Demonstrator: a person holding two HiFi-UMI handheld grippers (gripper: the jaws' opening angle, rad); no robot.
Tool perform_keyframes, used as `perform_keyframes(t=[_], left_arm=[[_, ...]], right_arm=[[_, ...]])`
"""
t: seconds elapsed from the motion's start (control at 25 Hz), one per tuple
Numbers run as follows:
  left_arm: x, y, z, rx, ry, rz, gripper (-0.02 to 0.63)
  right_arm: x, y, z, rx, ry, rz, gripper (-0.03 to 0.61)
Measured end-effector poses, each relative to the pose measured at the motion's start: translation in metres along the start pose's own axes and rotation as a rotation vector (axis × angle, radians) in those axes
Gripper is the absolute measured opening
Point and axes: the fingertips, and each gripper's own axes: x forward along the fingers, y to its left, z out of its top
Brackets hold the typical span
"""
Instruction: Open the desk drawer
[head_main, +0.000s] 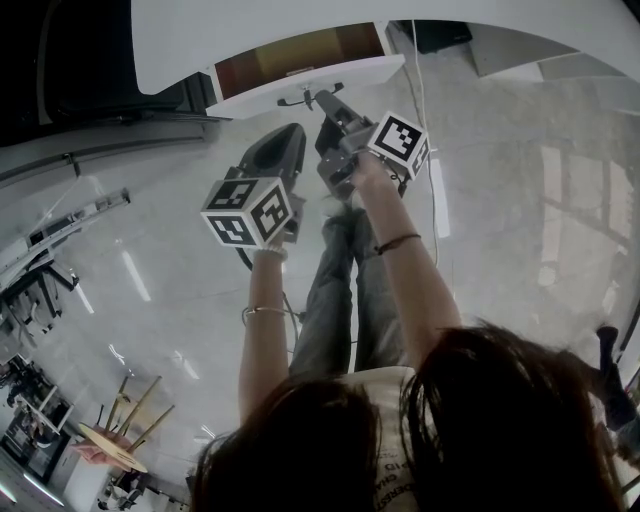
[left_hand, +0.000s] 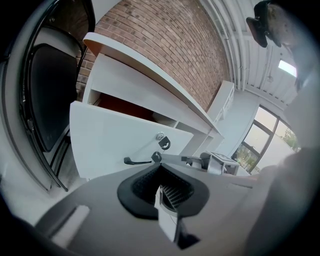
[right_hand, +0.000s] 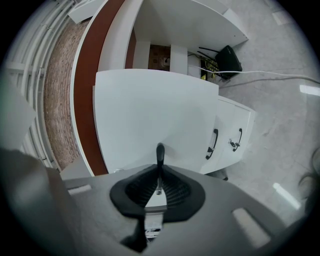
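The white desk drawer (head_main: 300, 82) stands pulled partly out, and its brown inside shows behind the front panel. My right gripper (head_main: 318, 102) is shut on the drawer's black handle (head_main: 298, 100). In the right gripper view the handle (right_hand: 160, 152) sticks up from between the pads of the right gripper (right_hand: 159, 189), in front of the drawer front (right_hand: 150, 110). My left gripper (head_main: 293, 132) hangs just below the drawer, jaws together and holding nothing. From the left gripper (left_hand: 161, 186) I see the drawer front (left_hand: 110, 137), its handle (left_hand: 137, 161), a keyed lock (left_hand: 162, 141) and the right gripper (left_hand: 200, 161).
A black chair (left_hand: 47, 100) stands left of the desk, against a brick wall. A low white cabinet (right_hand: 231, 132) with two black handles sits under the desk beside a black box and cables (right_hand: 227, 56). The person's legs (head_main: 340, 290) are below the grippers. A wooden stool (head_main: 120, 440) stands on the floor.
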Motion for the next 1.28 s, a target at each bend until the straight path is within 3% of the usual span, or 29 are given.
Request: perform_keyframes(t=[1.28], left_arm=[[-0.003,0.0,-0.003,0.004,0.021,-0.019,-0.002]], right_arm=[[-0.017,-0.004,-0.012,0.01,-0.022,-0.008,0.025]])
